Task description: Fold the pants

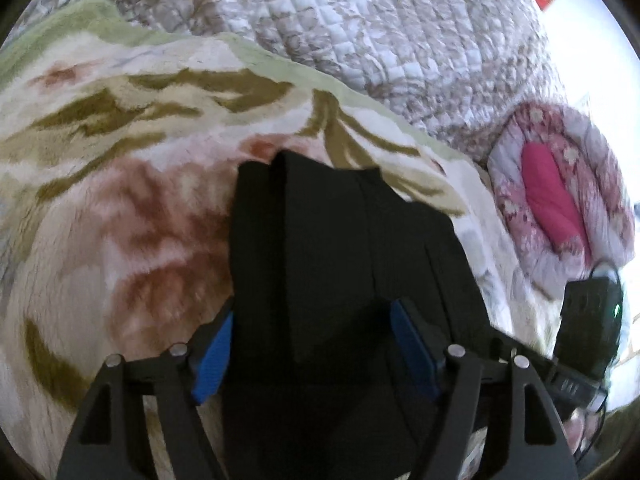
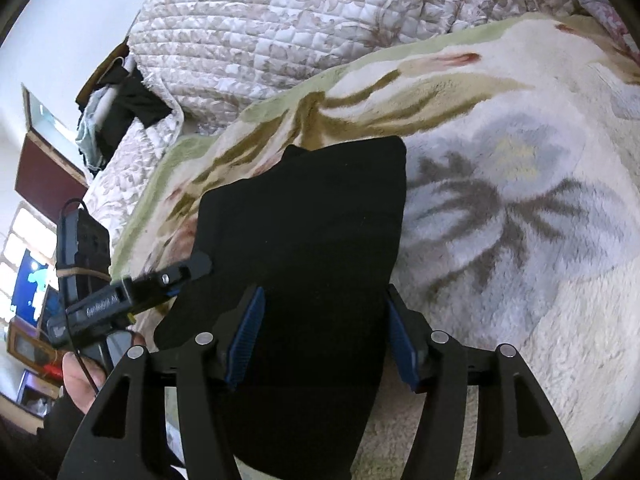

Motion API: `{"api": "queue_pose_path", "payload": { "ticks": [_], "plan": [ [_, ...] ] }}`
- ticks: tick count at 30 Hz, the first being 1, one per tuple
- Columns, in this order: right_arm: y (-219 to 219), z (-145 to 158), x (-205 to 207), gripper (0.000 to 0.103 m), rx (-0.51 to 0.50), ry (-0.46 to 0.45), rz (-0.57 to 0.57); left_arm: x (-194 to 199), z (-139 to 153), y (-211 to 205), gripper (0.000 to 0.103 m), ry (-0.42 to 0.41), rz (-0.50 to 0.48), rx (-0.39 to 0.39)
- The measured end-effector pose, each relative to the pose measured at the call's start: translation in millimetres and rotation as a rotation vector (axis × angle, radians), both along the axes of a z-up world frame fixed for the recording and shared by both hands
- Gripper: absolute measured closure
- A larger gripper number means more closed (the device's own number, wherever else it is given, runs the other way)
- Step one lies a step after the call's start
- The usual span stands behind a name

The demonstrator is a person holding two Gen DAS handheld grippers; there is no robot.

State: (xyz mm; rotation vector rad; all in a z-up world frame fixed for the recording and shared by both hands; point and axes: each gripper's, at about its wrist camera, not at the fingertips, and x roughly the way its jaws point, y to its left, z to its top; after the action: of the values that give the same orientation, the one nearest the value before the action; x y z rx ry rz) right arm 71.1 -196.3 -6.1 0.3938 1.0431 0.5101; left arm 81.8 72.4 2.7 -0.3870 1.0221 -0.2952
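Note:
The black pants (image 1: 336, 248) lie on a fluffy floral blanket (image 1: 120, 184), folded lengthwise, and run away from me. My left gripper (image 1: 316, 344) is open, its blue pads (image 1: 212, 360) on either side of the near part of the pants. In the right wrist view the pants (image 2: 312, 232) lie on the same blanket (image 2: 520, 240). My right gripper (image 2: 320, 332) is open, its blue pads (image 2: 246, 336) straddling the near end of the fabric. The left gripper (image 2: 176, 276) shows at the left there, over the pants' edge.
A quilted beige bedspread (image 1: 380, 32) covers the bed behind the blanket. A rolled pink floral quilt (image 1: 560, 192) lies at the right. The right gripper's body (image 1: 588, 320) shows at the right edge. Dark clothes (image 2: 120, 108) hang at the bed's far corner.

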Motion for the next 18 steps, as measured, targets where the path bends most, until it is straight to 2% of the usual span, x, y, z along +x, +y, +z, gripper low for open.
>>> {"api": "queue_pose_path", "payload": {
  "ticks": [2,5,8,9,12,18],
  "plan": [
    [1,-3,5,0.043,0.0,0.005,-0.005,-3,2,-9,0.029,-0.031,-0.013,0.075],
    [8,-5,14,0.047,-0.019,-0.005,-0.014,2,3,-11,0.033,-0.037,-0.002,0.095],
    [10,-4,14,0.056,-0.031,-0.018,-0.017,-2,9,-18,0.045,-0.066,-0.013,0.146],
    [9,-3,13,0.064,-0.031,-0.023,-0.021,-5,12,-22,0.047,-0.082,-0.021,0.173],
    [5,-1,13,0.072,-0.024,-0.029,-0.035,-9,17,-32,0.055,-0.112,-0.04,0.232],
    [9,0,12,0.079,-0.051,-0.046,-0.017,-11,22,-38,0.067,-0.129,-0.057,0.247]
  ]
}}
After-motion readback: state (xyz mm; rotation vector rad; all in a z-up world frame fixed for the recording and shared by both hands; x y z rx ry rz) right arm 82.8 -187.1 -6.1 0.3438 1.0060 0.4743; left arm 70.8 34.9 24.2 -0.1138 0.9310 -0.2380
